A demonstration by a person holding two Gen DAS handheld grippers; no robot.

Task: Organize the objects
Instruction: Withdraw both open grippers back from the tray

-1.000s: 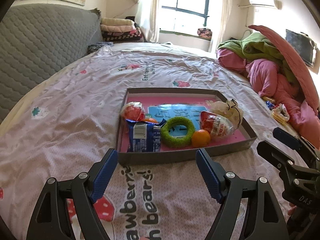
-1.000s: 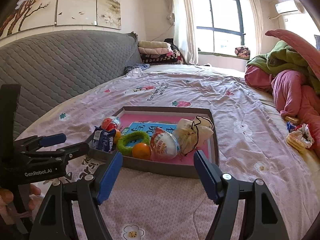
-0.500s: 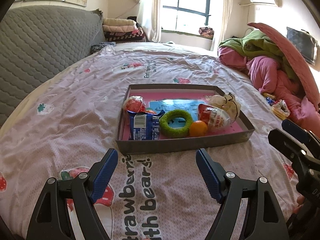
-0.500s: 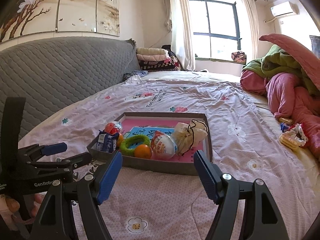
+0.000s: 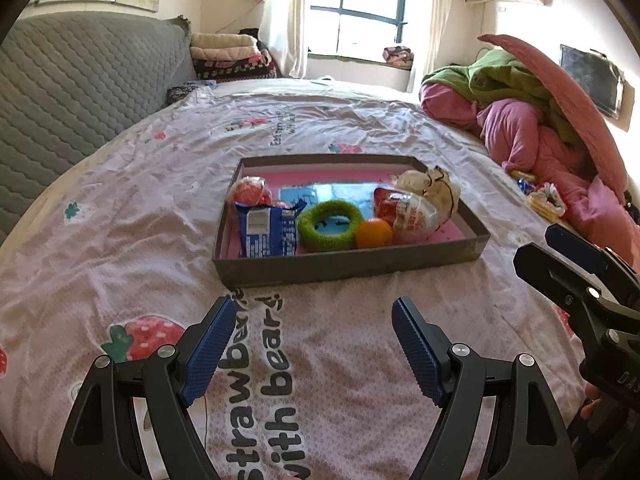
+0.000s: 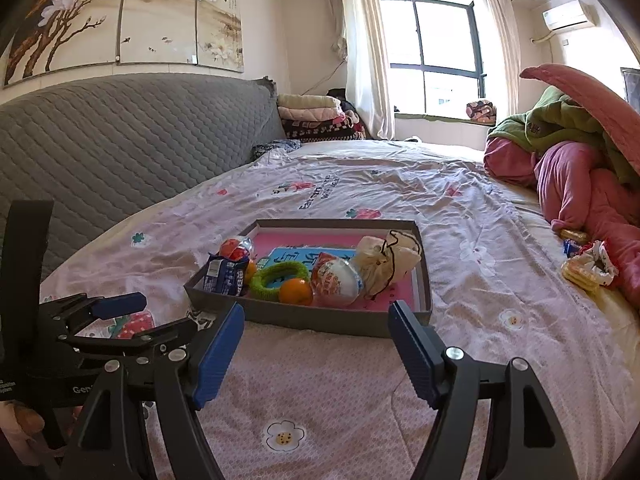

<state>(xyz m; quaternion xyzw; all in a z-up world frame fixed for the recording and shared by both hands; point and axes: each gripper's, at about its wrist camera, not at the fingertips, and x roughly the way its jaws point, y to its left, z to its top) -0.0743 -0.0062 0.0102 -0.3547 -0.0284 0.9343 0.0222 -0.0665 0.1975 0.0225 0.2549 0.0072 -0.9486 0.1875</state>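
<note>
A shallow grey tray (image 5: 348, 266) was seen on the bed (image 5: 120, 216), and all places here are given from it. Inside it, against the near wall, a blue packet (image 5: 268, 232) was lodged at the left, a green ring (image 5: 329, 225) was laid beside that, and an orange (image 5: 373, 233) was set next along, touching a red-and-white egg (image 5: 408, 212). A cloth pouch (image 5: 430, 188) was placed just behind the egg, and a red wrapped ball (image 5: 248, 192) behind the packet. The left gripper (image 5: 312, 344) was held short of the near wall, its jaws spread wide and nothing between them. The right gripper (image 6: 316, 340) was held likewise before the near wall, to the right of the left one, jaws spread and empty. No loose item near the tray was to be seen except some wrappers (image 6: 586, 266) well to the right, by the pink quilt (image 6: 580, 184). The gathering step was judged to be finished or nearly so. If more sorting was meant, a reach over the near wall would be called for, with the jaws lowered around one item without the neighbours being knocked.
</note>
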